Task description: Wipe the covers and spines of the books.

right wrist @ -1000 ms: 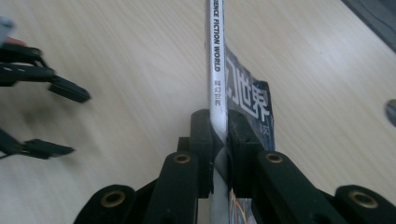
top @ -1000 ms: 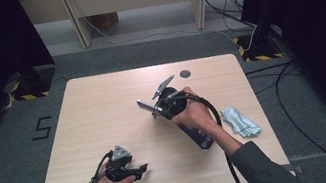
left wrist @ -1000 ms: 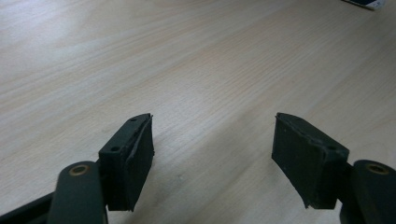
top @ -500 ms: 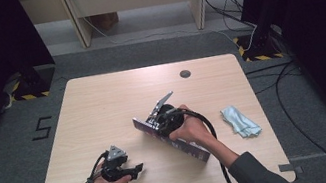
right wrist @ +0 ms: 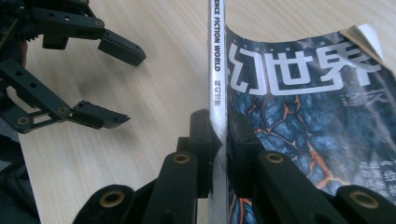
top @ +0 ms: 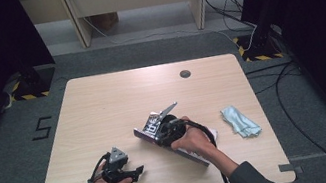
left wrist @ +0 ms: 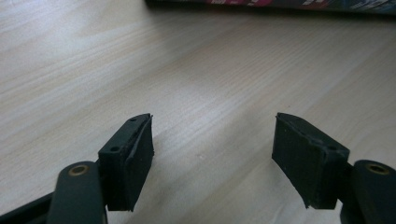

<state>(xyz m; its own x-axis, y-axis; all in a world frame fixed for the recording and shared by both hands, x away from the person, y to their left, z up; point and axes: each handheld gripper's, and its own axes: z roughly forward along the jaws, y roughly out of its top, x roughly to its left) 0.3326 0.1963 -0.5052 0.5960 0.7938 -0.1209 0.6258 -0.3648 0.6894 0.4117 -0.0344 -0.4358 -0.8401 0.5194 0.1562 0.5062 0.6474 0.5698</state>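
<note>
**Inspector A:** Since the earlier frames the right gripper (top: pixel 157 129) had come down toward the person and closer to the table (top: pixel 102 102), bringing the magazine (top: pixel 150 130) with it. Before, it was carried higher, near the table's centre; now it sat lower, at about five o'clock from centre. The left gripper (top: pixel 132 172) had not shifted.

**Inspector B:** State of the right jaws?

**Inspector A:** Clenched on the magazine. In the right gripper view the two black pads pinched the white spine (right wrist: pixel 217 93), with the dark, cracked-pattern cover (right wrist: pixel 299 121) fanning out to the right. The magazine was tilted, its lower edge at or near the tabletop; I could not tell whether it touched.

**Inspector B:** And the left?

**Inspector A:** Released. In the left gripper view the jaws stood well apart with only bare wood between them; the magazine's edge (left wrist: pixel 280 3) ran along the far top of that view. The left gripper rested at seven o'clock, near the front edge, in the person's hand.

**Inspector B:** Anything else on the table?

**Inspector A:** A pale blue cloth (top: pixel 241 121) at three o'clock from the magazine, well apart from it, and a round grey cap (top: pixel 184 73) at twelve o'clock.
</note>
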